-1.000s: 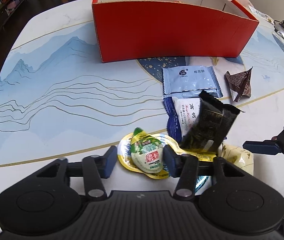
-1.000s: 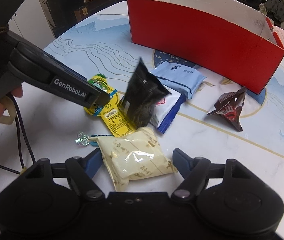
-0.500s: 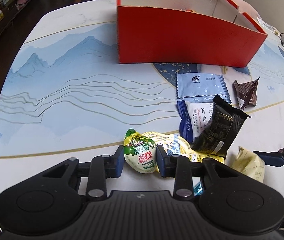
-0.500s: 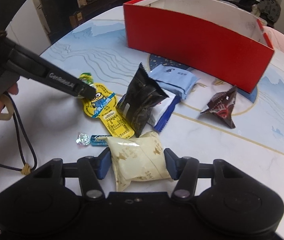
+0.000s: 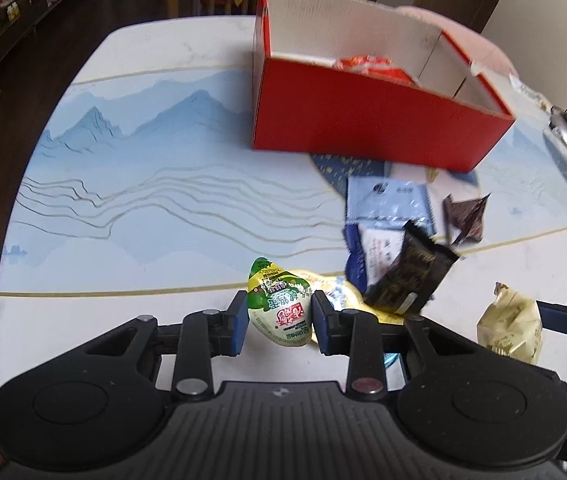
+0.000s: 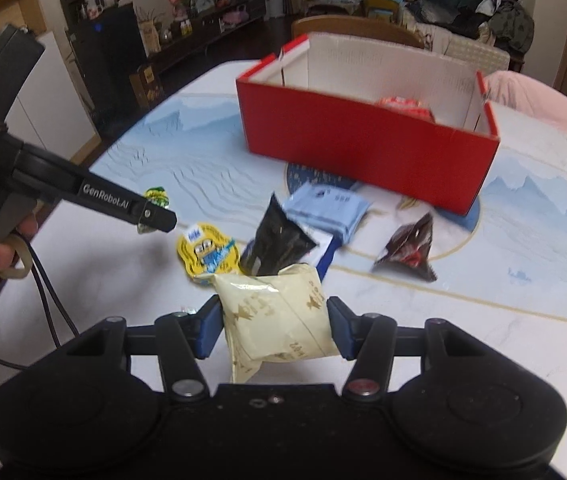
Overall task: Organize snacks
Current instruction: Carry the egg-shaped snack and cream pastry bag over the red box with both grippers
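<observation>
Claws gripping snacks: my left claw (image 5: pixel 278 316) is clamping an egg pack (image 5: pixel 279 312), my right claw (image 6: pixel 273 326) a cream pouch (image 6: pixel 279 320), facing the red box (image 6: pixel 367 152).

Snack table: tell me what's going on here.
A person is sorting snacks with a handheld tool in each hand. The left tool is shut on a green egg-shaped snack, and the right tool is shut on a cream packet. Both appear raised off the table. A black packet, two blue packets, a yellow cartoon pack and a dark wrapper lie loose. The red box beyond already holds an orange-red packet.
</observation>
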{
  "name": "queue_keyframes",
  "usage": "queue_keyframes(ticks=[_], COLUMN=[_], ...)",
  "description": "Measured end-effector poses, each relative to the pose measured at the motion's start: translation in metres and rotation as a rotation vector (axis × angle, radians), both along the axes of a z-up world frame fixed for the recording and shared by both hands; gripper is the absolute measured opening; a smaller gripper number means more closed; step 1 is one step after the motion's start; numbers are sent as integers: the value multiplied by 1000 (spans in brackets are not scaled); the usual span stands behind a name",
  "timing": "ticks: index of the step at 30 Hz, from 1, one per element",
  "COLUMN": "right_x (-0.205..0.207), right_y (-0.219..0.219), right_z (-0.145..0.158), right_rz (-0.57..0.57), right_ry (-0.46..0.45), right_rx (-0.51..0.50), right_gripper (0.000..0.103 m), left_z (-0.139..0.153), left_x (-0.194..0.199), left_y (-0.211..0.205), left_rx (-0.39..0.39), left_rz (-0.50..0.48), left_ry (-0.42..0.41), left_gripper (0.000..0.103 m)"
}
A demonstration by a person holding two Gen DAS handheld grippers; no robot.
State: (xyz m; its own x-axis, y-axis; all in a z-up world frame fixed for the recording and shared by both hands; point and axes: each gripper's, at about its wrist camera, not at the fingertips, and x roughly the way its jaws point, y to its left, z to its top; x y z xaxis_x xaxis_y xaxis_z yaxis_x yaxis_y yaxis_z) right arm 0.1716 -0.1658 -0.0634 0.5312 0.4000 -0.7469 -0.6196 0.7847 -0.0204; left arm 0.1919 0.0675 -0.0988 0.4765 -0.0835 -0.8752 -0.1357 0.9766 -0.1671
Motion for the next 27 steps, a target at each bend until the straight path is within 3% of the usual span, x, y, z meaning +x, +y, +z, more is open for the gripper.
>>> queue_keyframes(ticks=[13, 27], right_x=[18, 82], right_y=[-1, 4], right_z=[62, 141], right_rz=[-30, -67], right_ry=[-91, -206], right_rx=[50, 139], right_gripper=[54, 54], left_z=[67, 142], left_x=[13, 73], left_y=[4, 5], left_rx=[-35, -16], left_rz=[5, -4], left_ry=[-105, -228], left_gripper=[32, 33])
